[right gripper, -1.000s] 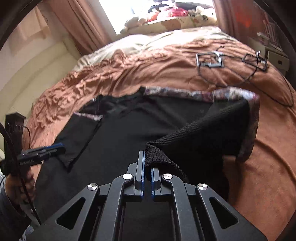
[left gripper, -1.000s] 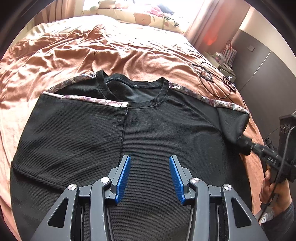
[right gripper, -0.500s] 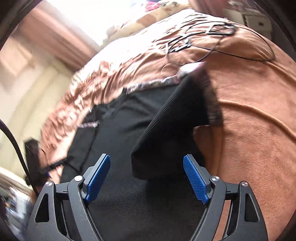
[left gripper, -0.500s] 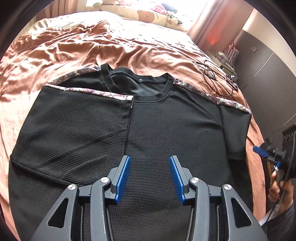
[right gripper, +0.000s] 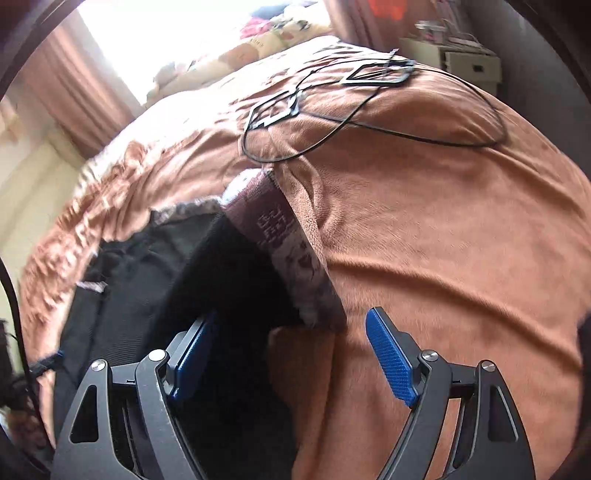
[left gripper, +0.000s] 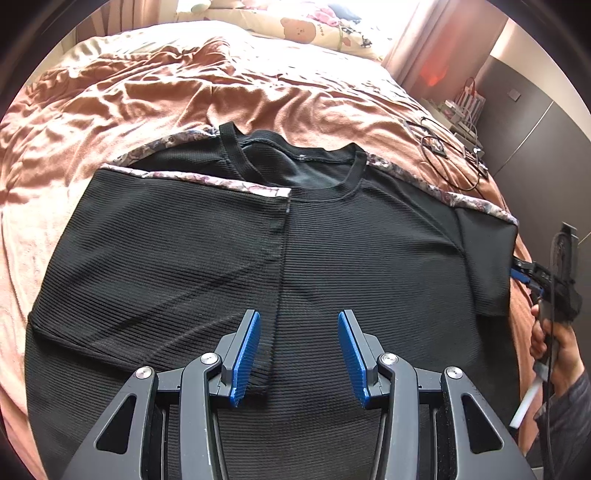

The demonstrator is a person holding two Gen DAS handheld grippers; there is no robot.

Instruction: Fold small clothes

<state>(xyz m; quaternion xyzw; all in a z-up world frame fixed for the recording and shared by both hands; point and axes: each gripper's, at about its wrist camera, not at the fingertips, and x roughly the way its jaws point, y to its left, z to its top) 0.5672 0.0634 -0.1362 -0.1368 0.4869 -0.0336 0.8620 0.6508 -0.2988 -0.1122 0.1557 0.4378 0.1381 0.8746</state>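
Note:
A black ribbed T-shirt [left gripper: 369, 258] with floral shoulder trim lies face up on the brown bedspread [left gripper: 110, 110]. Its left side is folded inward, so that sleeve [left gripper: 177, 251] rests on the chest. The right sleeve [left gripper: 484, 266] lies flat and spread out. My left gripper [left gripper: 297, 321] hovers open above the lower middle of the shirt, with nothing between its blue pads. My right gripper [right gripper: 290, 315] stands wide open just short of the right sleeve's floral edge [right gripper: 291, 258], touching no cloth. In the left wrist view it shows beside the sleeve at the right edge [left gripper: 532, 277].
Black cables and wire frames [right gripper: 332, 110] lie on the bedspread beyond the right sleeve. Pillows and soft toys [left gripper: 295, 26] line the head of the bed. A white nightstand [right gripper: 465, 62] and dark cabinet doors [left gripper: 535, 147] stand to the right. A person's hand [left gripper: 554, 343] holds the right gripper.
The right gripper, shut on the right sleeve's hem a second ago, has opened and let it go, then drawn back rightward. The sleeve now lies flat. The left gripper has barely moved.

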